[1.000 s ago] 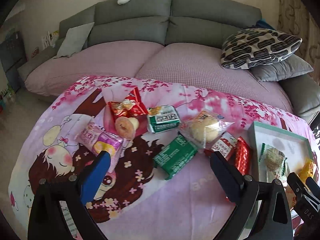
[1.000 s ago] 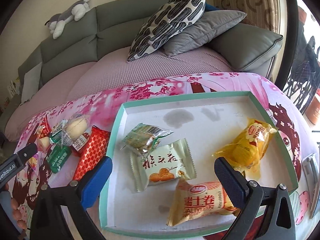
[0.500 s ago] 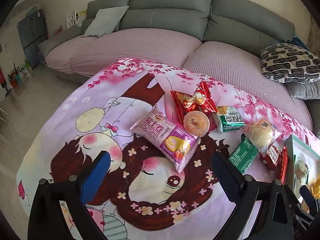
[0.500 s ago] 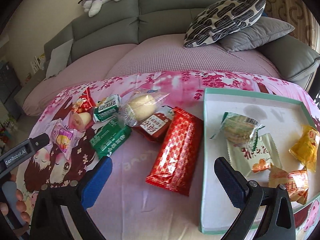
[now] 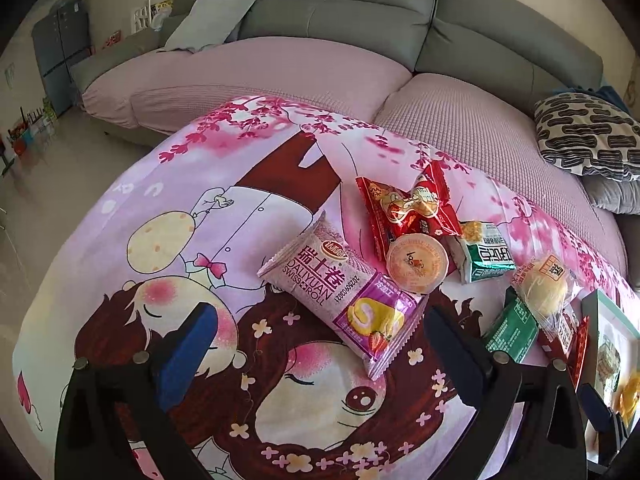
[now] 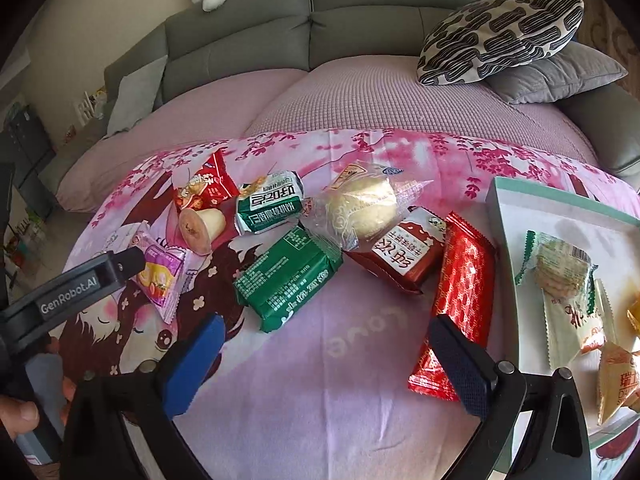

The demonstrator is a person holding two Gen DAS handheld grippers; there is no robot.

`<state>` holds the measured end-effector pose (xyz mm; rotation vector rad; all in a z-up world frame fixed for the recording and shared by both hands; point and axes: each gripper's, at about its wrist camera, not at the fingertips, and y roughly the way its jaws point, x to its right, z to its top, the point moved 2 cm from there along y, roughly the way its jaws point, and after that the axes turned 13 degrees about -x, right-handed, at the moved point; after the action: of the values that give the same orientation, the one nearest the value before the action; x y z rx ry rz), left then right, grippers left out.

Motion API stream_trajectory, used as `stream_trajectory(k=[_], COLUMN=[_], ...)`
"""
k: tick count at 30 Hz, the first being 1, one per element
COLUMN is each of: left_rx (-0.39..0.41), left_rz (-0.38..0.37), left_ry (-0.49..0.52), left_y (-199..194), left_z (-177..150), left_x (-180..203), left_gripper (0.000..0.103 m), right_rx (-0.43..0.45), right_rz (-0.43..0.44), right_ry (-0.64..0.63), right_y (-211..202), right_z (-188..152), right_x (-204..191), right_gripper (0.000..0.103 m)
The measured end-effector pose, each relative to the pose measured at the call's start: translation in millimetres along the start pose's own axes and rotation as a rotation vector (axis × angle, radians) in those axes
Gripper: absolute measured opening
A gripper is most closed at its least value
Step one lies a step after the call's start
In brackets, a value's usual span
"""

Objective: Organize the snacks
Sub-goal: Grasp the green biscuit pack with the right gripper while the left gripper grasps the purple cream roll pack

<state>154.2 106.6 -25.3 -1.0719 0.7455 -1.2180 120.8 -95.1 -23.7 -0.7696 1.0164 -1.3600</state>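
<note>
Left wrist view: the left gripper (image 5: 316, 344) hovers spread wide over the purple Swiss roll packet (image 5: 344, 292), lying diagonally on the pink cloth (image 5: 200, 184), bare cloth leftward. Right gripper (image 6: 324, 360), also spread, holds nothing near the red wafer packet (image 6: 456, 304) beside the tray (image 6: 504, 240).

Tabletop (image 6: 360, 360) under pink cartoon cloth carries purple swiss roll pack (image 5: 344, 292), red packets (image 5: 404, 208), jelly cup (image 5: 416, 268), green packs (image 6: 286, 278), wrapped bun (image 6: 364, 208), teal-rimmed tray (image 6: 516, 280).

Open left tool (image 5: 320, 344) above purple swiss roll packet (image 5: 344, 294), pudding cup (image 5: 417, 263) beside it, pink cartoon cloth (image 5: 180, 216)
</note>
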Motion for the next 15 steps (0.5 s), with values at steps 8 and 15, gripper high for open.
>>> stream_trajectory(k=[8, 15], left_rx=[-0.042, -0.082], left_rz=[-0.010, 0.002], left_ry=[-0.073, -0.055], left_y=[18.6, 37.5], left_z=[19.3, 28.1], left_x=[-7.9, 3.3], left_gripper=[0.102, 0.102], right_rx=[-0.034, -0.056], right_rz=[-0.041, -0.124], right_ry=[0.019, -0.003], right_y=[27.1, 44.5], right_z=[33.1, 45.2], right_x=[-15.1, -27.1], right_gripper=[0.097, 0.096])
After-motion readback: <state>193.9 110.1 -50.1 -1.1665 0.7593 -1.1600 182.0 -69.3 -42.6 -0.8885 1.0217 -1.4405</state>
